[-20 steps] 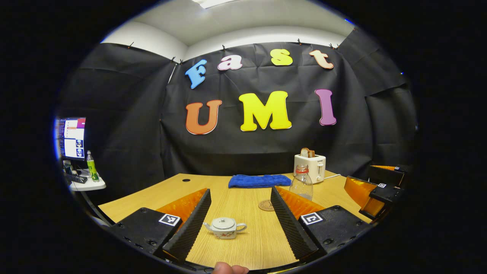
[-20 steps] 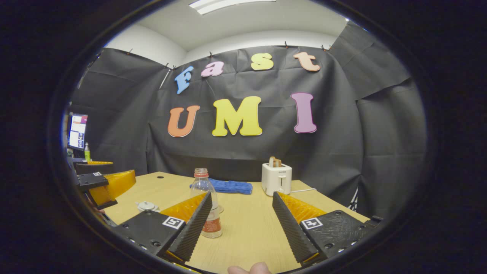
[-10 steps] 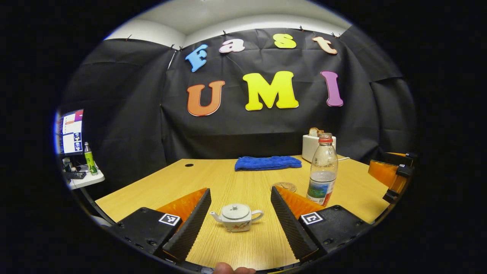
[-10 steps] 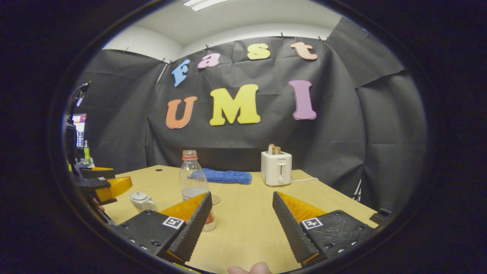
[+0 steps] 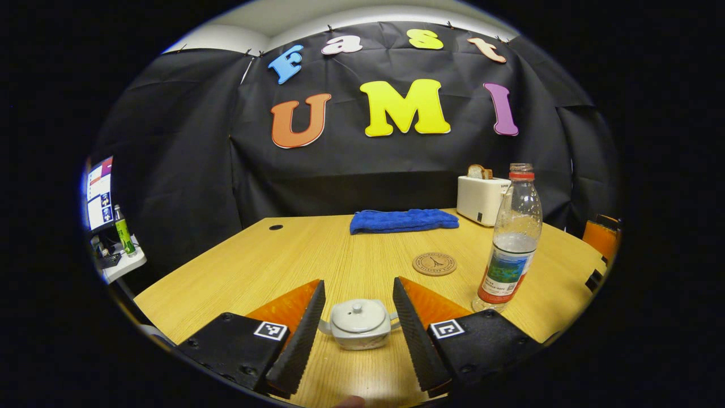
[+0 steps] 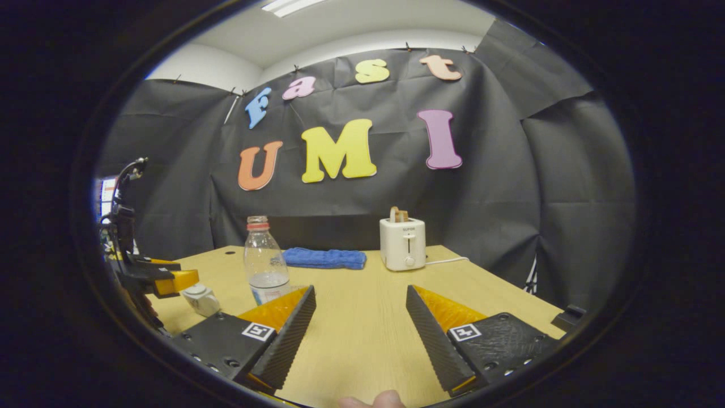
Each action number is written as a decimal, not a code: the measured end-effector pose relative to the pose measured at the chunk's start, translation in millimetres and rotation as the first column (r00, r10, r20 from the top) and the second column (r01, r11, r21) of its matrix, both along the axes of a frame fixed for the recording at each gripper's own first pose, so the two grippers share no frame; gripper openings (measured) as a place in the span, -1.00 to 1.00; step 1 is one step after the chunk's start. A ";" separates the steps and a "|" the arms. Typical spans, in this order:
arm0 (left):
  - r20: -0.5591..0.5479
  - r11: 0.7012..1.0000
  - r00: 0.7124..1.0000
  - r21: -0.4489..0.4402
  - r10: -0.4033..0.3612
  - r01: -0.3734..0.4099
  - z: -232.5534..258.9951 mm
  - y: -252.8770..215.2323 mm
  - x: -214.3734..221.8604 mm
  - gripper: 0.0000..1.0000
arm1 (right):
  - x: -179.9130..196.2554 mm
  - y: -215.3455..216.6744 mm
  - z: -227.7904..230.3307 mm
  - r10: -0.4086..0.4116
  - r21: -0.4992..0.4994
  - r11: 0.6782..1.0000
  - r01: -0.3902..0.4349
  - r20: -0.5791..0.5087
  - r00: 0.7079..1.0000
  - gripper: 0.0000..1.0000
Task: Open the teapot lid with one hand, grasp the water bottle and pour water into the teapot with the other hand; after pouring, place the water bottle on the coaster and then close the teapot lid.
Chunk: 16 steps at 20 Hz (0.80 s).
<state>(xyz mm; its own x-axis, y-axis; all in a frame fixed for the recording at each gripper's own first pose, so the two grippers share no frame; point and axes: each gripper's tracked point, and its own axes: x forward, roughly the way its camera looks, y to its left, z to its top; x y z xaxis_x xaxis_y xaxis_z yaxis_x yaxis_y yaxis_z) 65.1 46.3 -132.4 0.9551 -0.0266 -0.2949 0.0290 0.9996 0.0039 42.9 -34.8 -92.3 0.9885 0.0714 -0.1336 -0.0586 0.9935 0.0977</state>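
A small white teapot [image 5: 359, 324] with its lid [image 5: 357, 314] on sits on the wooden table [image 5: 317, 255]. My left gripper [image 5: 358, 285] is open, with one finger on each side of the pot, close to the spout and the handle. A clear water bottle [image 5: 510, 243], partly filled, stands to the right, just beyond a round coaster [image 5: 434, 263]. In the right gripper view my right gripper [image 6: 360, 290] hangs open over bare table, holding nothing. The bottle [image 6: 264, 266] stands just left of its left finger. Farther left are the teapot [image 6: 199, 298] and the left gripper [image 6: 161, 279].
A folded blue towel [image 5: 403, 220] lies at the back of the table and a white toaster [image 5: 480, 198] with bread stands at the back right. A side desk [image 5: 116, 263] with a monitor and a green bottle stands far left. The right gripper [image 5: 601, 241] shows at the right edge.
My left gripper has come down and forward until the teapot sits between its fingers, and the gap has narrowed a little. My right gripper has sunk slightly, staying open beside the bottle.
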 end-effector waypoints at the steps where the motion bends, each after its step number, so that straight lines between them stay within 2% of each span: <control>1: -0.020 1.000 1.000 0.003 -0.001 0.001 -6.0 0.7 2.3 0.37 | 1.3 0.4 -1.9 0.000 0.001 1.000 0.000 -0.005 1.000 0.94; 6: -0.077 1.000 0.997 0.016 -0.017 0.019 -24.2 -0.9 10.5 -0.05 | 7.8 0.4 -7.4 0.000 0.002 1.000 0.000 -0.015 1.000 0.95; 7: -0.071 0.999 0.997 0.023 -0.022 0.024 -22.5 -1.4 10.9 -0.28 | 9.0 2.0 -8.6 0.004 0.004 1.000 -0.004 -0.019 1.000 0.95; 11: -0.072 0.999 0.997 0.038 -0.017 0.020 -22.1 3.4 12.8 -0.53 | 11.3 11.0 -9.8 0.032 0.010 0.999 -0.031 -0.023 0.999 0.94; 13: -0.067 0.999 0.997 0.031 -0.033 0.035 -21.5 0.9 13.5 -0.81 | 11.7 17.7 -8.8 0.050 0.001 0.999 -0.050 -0.024 0.998 0.97; 16: -0.057 0.997 0.997 0.037 -0.060 0.062 -20.5 1.5 15.4 -0.90 | 9.7 32.8 -4.2 0.098 0.000 0.995 -0.098 -0.013 0.995 0.95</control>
